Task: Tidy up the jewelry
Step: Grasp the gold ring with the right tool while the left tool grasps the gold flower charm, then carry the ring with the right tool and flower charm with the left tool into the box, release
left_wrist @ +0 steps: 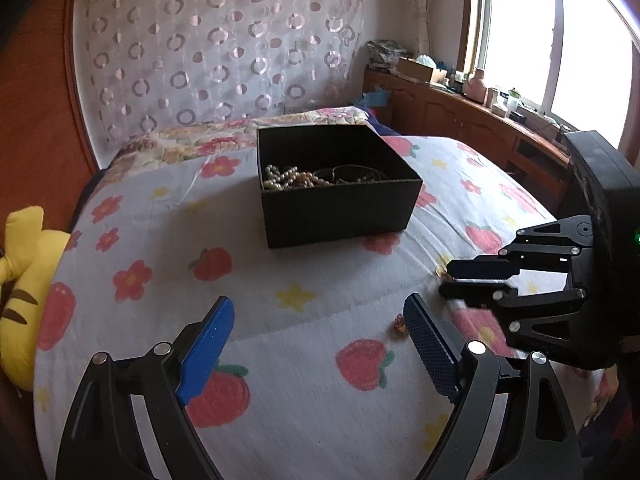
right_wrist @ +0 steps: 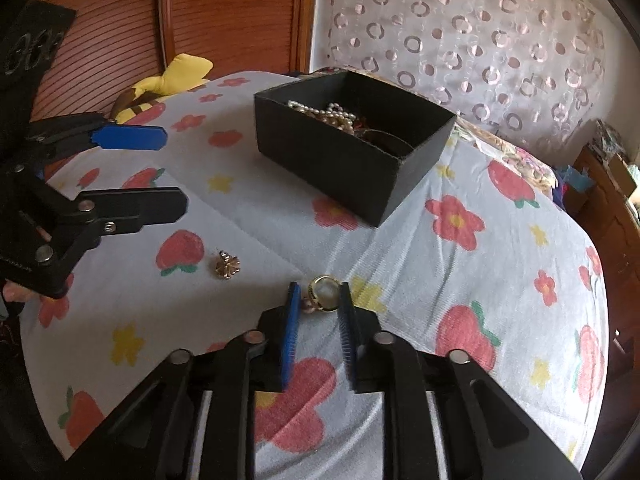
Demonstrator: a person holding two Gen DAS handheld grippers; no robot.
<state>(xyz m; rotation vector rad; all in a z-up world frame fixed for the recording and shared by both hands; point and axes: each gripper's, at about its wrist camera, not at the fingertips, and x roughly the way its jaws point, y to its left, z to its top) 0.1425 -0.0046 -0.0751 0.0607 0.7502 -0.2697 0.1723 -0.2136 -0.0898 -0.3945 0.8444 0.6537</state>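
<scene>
A black open box (left_wrist: 340, 204) (right_wrist: 332, 152) holding pearl strands and other jewelry sits on the flowered bedsheet (left_wrist: 160, 208). My right gripper (right_wrist: 319, 293) (left_wrist: 445, 279) is down on the sheet, shut on a gold ring with a pale stone (right_wrist: 325, 294); in the left wrist view only a gold sliver (left_wrist: 441, 272) of it shows at the tips. A small gold flower-shaped piece (right_wrist: 227, 266) (left_wrist: 400, 325) lies loose on the sheet. My left gripper (left_wrist: 318, 308) (right_wrist: 176, 172) hovers open with nothing between its fingers, the flower piece just outside its right finger.
A yellow striped plush toy (left_wrist: 24, 280) (right_wrist: 176, 76) lies at the bed's left edge by the wooden headboard (right_wrist: 224, 16). A cluttered wooden cabinet (left_wrist: 460, 112) runs under the window on the right. A patterned curtain hangs behind the bed.
</scene>
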